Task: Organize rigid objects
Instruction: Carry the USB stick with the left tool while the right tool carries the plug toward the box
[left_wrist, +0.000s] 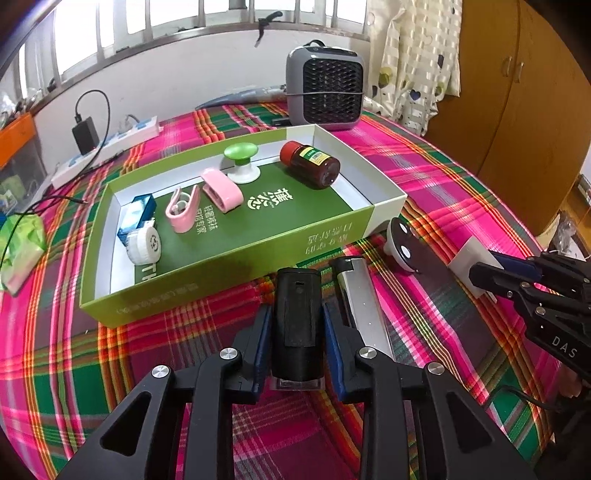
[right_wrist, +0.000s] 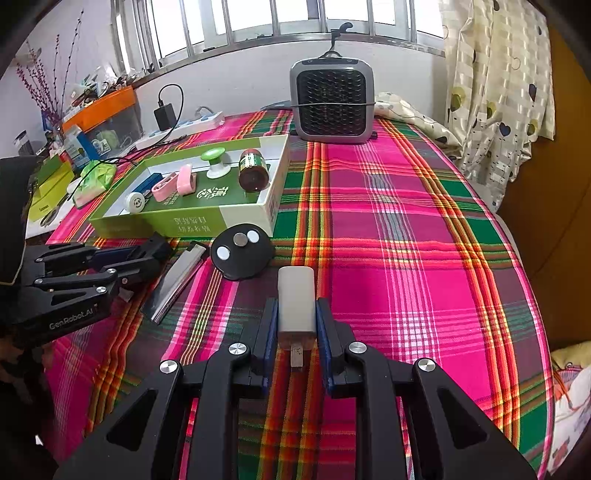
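Green box (left_wrist: 236, 254): sat left, open, part filled.
Left gripper (left_wrist: 295, 328): clamped black cylinder (left_wrist: 297, 306), just short of box wall.
Right gripper (right_wrist: 296, 325): pinched white charger (right_wrist: 296, 302), clear of box.
Advice: lifted over rim before release.

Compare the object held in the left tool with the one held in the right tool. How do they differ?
The black block in the left tool is dark and taller; the white plug adapter in the right tool is pale and shorter. The adapter shows a metal prong at its near end; the block shows a clear base there. Both lie lengthwise between the pads, outside the green box.
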